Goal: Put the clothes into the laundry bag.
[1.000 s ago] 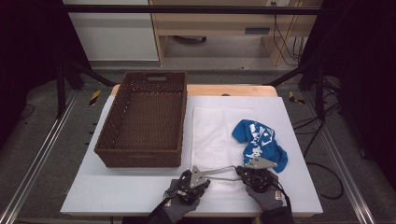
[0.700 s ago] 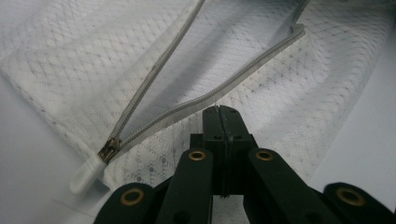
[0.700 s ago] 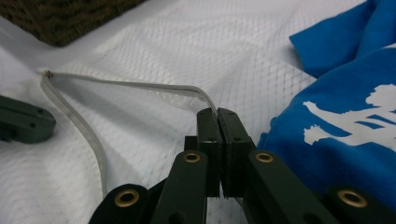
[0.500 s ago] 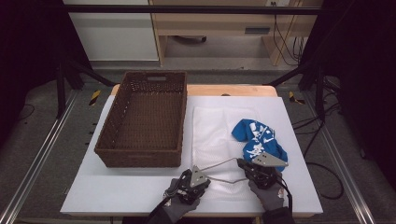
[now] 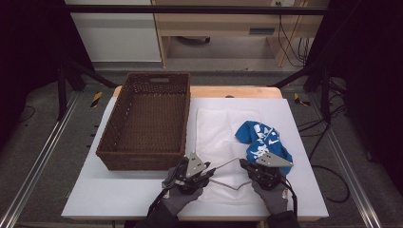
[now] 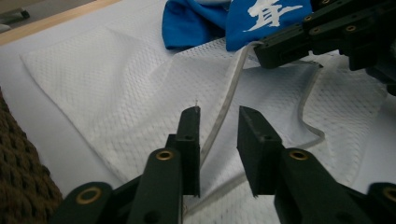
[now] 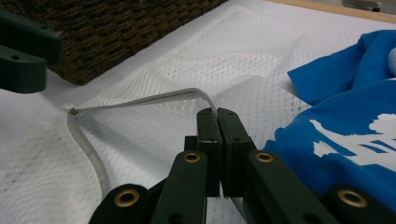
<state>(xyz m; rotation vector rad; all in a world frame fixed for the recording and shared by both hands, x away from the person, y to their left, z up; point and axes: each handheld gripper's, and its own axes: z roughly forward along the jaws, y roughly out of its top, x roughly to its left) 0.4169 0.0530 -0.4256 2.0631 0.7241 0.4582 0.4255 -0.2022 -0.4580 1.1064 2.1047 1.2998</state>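
Nearest me, my left claw [image 6: 218, 125] has just been spreading its jaws, and the pale grey zipper band [image 6: 227, 100] along the mouth of the white mesh laundry bag [image 6: 116, 88] runs between them with the pads off it, so I count that side let go. Just beside it, my right claw [image 7: 218, 121] is pressed together on the same zipper band [image 7: 140, 99], holding the hem up off the flat mesh so the bag's mouth gapes a little. In the high view the left claw [image 5: 209, 169] and the right claw [image 5: 243, 165] sit near the front edge of the white table [image 5: 119, 204], with the raised hem strung between them. The laundry bag [image 5: 216, 133] lies flat on the table's right half, and past my right claw the crumpled blue cloth with white print [image 5: 262, 140] rests on the bag's far right corner, touching the mesh. Farther left stands the dark brown woven wicker basket [image 5: 147, 121], with nothing I can see inside. I judge I'm in the opening step: one side held, the other freed to regrip. Next, I think, the left claw needs a fresh bite on the lower lip of the mouth, pulling away from the right so the blue cloth can go in.
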